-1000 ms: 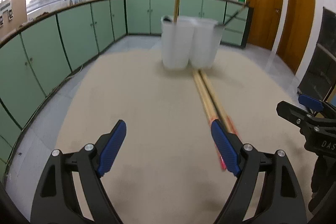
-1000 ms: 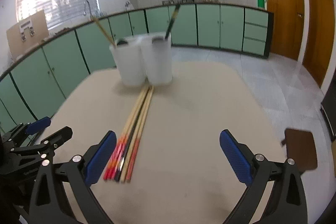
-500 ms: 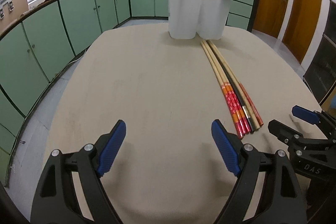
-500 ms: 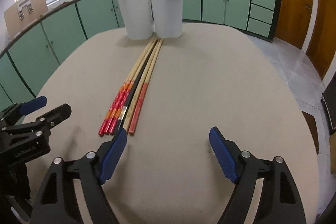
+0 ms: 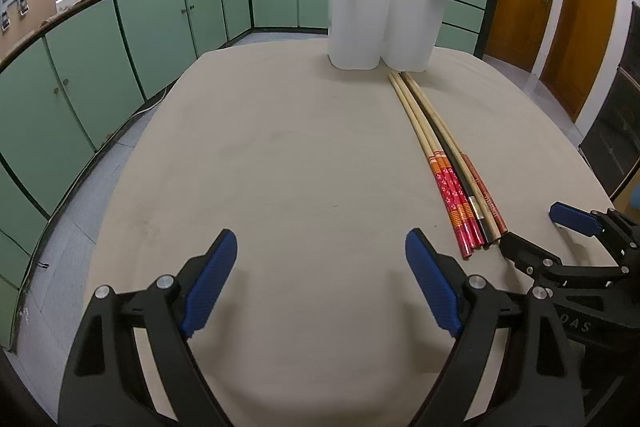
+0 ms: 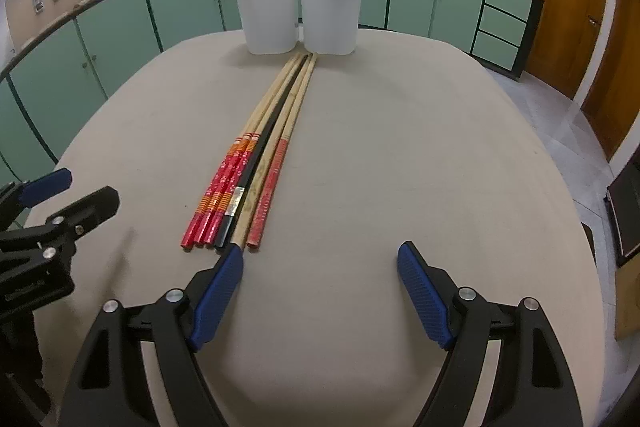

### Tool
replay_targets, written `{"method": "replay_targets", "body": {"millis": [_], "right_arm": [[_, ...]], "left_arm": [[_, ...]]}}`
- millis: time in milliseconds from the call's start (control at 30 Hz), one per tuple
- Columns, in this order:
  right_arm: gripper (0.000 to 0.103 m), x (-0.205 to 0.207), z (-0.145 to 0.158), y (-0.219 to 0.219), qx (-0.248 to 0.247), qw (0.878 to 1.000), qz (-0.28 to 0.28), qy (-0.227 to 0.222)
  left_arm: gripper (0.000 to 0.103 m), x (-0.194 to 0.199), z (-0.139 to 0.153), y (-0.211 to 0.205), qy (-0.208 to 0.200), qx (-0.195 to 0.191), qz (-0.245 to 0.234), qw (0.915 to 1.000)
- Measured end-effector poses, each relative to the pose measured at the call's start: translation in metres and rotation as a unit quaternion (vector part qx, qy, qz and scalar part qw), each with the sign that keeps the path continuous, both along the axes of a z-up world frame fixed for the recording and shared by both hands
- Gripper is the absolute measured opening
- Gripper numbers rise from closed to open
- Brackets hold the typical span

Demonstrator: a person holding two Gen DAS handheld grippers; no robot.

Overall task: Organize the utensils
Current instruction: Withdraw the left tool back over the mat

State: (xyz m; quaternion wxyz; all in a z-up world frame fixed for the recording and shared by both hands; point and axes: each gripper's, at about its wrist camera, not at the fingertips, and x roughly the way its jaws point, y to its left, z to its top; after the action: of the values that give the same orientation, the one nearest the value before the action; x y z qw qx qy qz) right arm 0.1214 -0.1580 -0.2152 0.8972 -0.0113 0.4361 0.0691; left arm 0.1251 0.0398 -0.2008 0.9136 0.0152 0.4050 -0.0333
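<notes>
**Right gripper poised at the chopstick ends, nothing held**

Right gripper (image 6: 318, 293) hovers low over the beige tabletop (image 6: 420, 155) with its blue-padded jaws spread wide and nothing between them; its left pad sits just at the near tip of the bundle of long chopsticks (image 6: 256, 163); left gripper (image 5: 322, 281) stands equally wide and empty, well to the side of that bundle, with its jaws opening a little further.

The bundle of red-patterned, black and pale bamboo sticks lies flat in the middle of the table; its long axis runs straight away from the grippers, decorated thick ends nearest them, thin tips nearly touching the white plastic twin-compartment utensil holder (image 6: 300, 7), which already holds a wooden handle and a dark ladle.

Risks, as I judge them: the sticks lie pressed side by side, so a pinch may take several at once, or scatter and roll the round ones; a grip at the very end leaves a long lever that may droop or swing; a tilted stick could strike the holder's rim and tip it.
</notes>
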Motion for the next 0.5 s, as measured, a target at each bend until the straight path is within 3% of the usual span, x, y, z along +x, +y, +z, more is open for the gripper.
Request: {"method": "replay_targets", "body": {"millis": [367,500], "right_arm": [[0.077,0.002,0.002,-0.01,0.003,1.0,-0.024,-0.005],[0.066,0.001,0.004,-0.001,0.007,1.0,-0.005,-0.008]], "left_arm": [[0.085,0.001,0.004,0.002,-0.003,-0.002,0.002,1.0],[0.085,0.001,0.004,0.0,-0.003,-0.005,0.002,1.0]]}}
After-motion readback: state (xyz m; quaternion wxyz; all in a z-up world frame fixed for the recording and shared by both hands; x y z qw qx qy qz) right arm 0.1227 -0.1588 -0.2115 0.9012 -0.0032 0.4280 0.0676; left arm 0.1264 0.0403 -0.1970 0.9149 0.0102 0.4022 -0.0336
